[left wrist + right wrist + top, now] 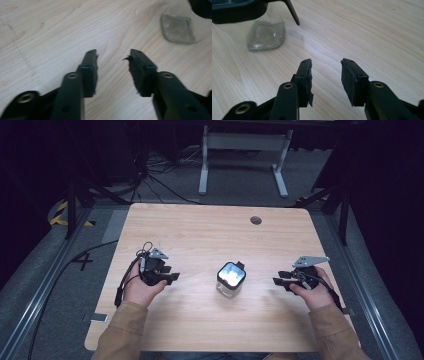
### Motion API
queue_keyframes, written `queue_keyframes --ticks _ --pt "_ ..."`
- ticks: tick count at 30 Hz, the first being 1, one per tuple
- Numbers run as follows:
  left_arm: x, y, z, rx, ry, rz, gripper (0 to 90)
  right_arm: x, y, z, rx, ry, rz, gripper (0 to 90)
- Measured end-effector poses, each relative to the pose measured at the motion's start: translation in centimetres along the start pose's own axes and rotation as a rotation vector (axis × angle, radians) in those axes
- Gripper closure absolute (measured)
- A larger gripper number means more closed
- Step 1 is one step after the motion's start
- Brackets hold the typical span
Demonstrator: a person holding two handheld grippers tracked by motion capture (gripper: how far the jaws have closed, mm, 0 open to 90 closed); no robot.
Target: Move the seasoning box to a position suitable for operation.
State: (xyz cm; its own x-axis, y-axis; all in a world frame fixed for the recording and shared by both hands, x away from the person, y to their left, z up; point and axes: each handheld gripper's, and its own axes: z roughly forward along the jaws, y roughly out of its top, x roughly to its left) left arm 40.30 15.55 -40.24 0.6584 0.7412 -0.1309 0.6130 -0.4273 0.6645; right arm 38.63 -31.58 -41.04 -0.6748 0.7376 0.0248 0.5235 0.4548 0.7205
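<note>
Left hand-held gripper [172, 276] rests low on the counter [200, 235], jaws spread, gripping nothing. Right hand-held gripper [278, 278] mirrors it, jaws apart and empty too (both point inward). Between the 2, well apart from each, stands a clear glass jar [231, 279] with a dark-rimmed lid, upright mid-counter.

Lab: dark curtained bay, floor cables [155, 182], taped floor, wooden table [200, 235]
</note>
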Motion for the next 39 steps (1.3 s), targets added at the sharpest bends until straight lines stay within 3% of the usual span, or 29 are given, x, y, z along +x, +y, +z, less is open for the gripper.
queue_keyframes --ticks 2,3,5,9,14,16,18,22,26,29,30,31,32,36,39 --pt "-0.1 0.0 -0.3 -0.015 0.0 -0.003 65.0 0.2 0.1 0.0 -0.005 -0.001 -0.006 61.1" --pt "-0.1 0.1 -0.4 -0.03 -0.028 -0.014 66.6 0.2 0.1 0.0 -0.007 0.001 -0.005 61.2" --pt "-0.2 0.2 -0.6 -0.043 -0.064 0.009 69.4 0.4 0.2 -0.1 -0.021 0.006 -0.003 63.1" --pt "-0.5 0.4 -0.4 -0.056 -0.079 0.024 71.8 0.7 0.5 0.0 -0.031 0.025 -0.007 66.8" --pt "-0.8 1.1 0.5 -0.094 -0.096 0.007 75.2 1.4 1.0 0.3 -0.038 0.045 -0.018 73.8" --pt "-1.1 1.6 1.2 -0.09 -0.109 0.005 79.8 2.0 1.2 0.6 -0.019 0.07 -0.03 82.9" --pt "-1.5 2.1 2.1 -0.081 -0.117 0.015 84.0 2.3 1.3 0.7 -0.005 0.064 -0.053 89.8" --pt "-2.8 3.3 4.3 -0.059 -0.143 0.059 88.7 2.4 1.2 0.6 0.014 0.068 -0.041 90.0" --pt "-3.5 4.1 5.7 -0.051 -0.169 0.072 89.3 2.5 1.0 1.0 0.011 0.067 -0.033 90.0" --pt "-4.3 4.5 7.1 -0.04 -0.167 0.09 89.2 2.7 0.9 1.1 0.017 0.072 -0.038 90.0" --pt "-4.6 4.6 7.4 -0.035 -0.148 0.091 88.9 2.8 0.8 1.1 0.018 0.075 -0.037 90.0" --pt "-5.0 4.8 7.9 -0.018 -0.117 0.119 88.3 2.8 0.8 1.1 0.018 0.077 -0.034 90.0" --pt "-5.3 4.9 8.1 -0.015 -0.117 0.125 87.4 2.8 0.7 1.0 0.015 0.076 -0.034 90.0" --pt "-6.2 5.0 9.1 0.005 -0.138 0.158 87.7 2.6 0.5 0.7 0.002 0.08 -0.02 89.9" --pt "-6.1 5.0 9.1 -0.006 -0.16 0.151 87.5 2.5 0.3 0.5 -0.004 0.075 -0.012 89.9"
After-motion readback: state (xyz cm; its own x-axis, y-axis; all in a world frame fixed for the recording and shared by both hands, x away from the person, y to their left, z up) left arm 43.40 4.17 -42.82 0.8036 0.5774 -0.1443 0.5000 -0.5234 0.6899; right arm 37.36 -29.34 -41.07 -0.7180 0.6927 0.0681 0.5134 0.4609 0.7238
